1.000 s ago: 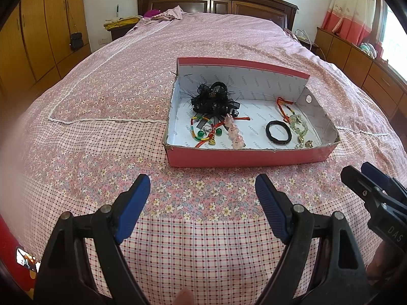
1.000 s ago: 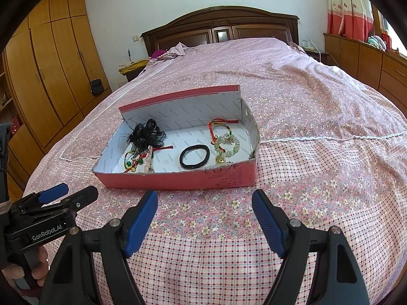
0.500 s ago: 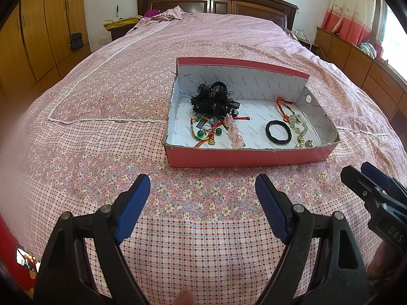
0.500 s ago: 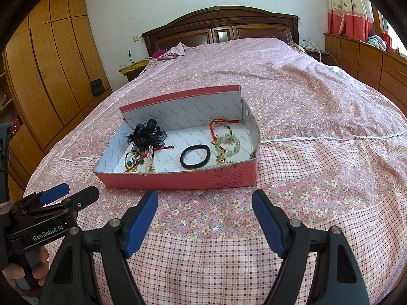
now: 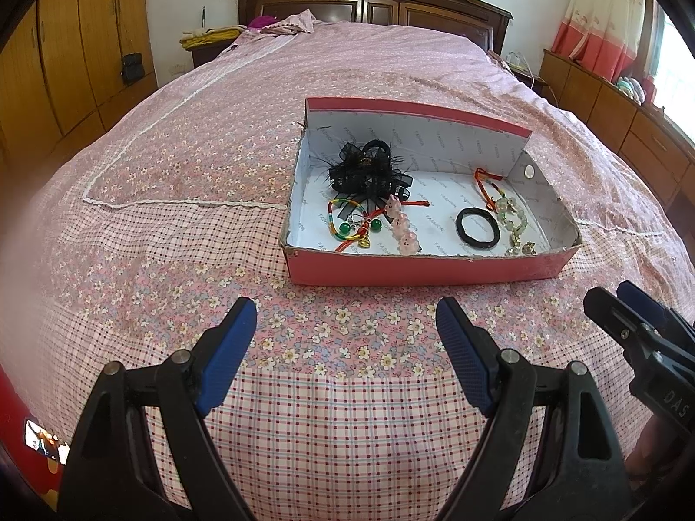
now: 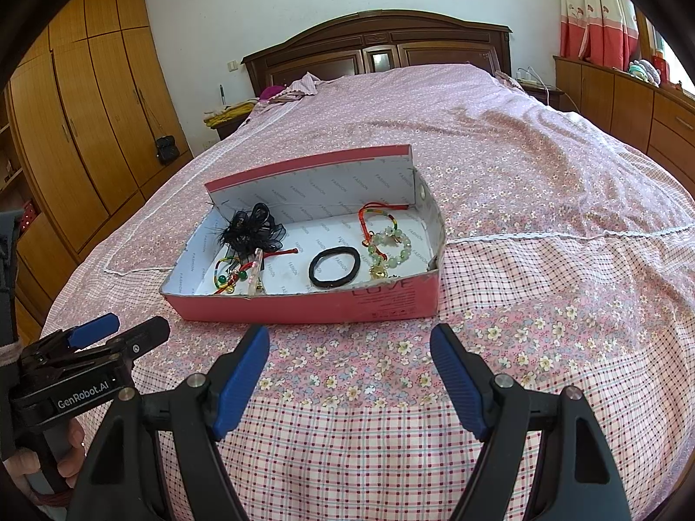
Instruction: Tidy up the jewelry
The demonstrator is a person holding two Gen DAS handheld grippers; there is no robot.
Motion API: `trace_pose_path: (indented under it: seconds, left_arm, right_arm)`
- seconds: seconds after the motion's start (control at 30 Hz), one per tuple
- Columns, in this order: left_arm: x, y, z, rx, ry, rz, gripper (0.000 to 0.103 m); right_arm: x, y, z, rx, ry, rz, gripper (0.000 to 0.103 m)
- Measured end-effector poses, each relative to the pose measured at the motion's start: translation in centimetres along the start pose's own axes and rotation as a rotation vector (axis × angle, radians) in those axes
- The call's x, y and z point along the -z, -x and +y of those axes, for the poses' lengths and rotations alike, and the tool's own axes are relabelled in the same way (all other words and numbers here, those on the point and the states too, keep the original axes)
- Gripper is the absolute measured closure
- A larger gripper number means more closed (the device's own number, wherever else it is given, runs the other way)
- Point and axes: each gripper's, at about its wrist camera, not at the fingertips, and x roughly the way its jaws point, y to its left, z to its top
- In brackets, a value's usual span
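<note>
Holding tangled jewelry [image 5: 369, 212], shallow pink box [image 5: 425, 267] with white lining

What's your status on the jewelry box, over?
Left gripper open, empty, short of the box. Right gripper open, empty, alongside. Jewelry all inside red box: black hair tie, bead bracelet. Nothing blocking.

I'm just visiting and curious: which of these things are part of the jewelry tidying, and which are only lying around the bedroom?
Part of the job:
red box
black feathery hair piece
black hair tie
green bead bracelet
pink bead clip
left gripper, open
right gripper, open

Just lying about:
folded yellow cloth
small black bag
</note>
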Motion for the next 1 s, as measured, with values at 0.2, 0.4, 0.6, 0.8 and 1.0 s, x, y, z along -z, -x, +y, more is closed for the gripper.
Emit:
trace_pose_path:
  seconds: [0.2,0.4,0.6,0.8,1.0]
  left_arm:
    - [-0.10,-0.01,-0.02,0.010,-0.001,0.001,0.026]
    - [-0.11,0.02,-0.25,0.012,-0.008,0.003,0.026]
    - [-0.07,-0.01,-0.28,0.015,-0.005,0.004,0.026]
    - [-0.03,-0.09,-0.35,0.015,-0.007,0.007,0.026]
    - [0.06,-0.26,-0.37,0.014,-0.008,0.011,0.026]
  right_arm:
    - [0.08,-0.06,0.20,-0.001,0.000,0.001,0.024]
    - [0.03,-0.03,0.18,-0.001,-0.001,0.000,0.024]
    - [0.02,-0.02,0.19,-0.001,-0.001,0.000,0.025]
    - [0.02,-0.02,0.19,-0.002,-0.001,0.000,0.024]
    - [0.05,-0.05,0.20,-0.002,-0.002,0.001,0.024]
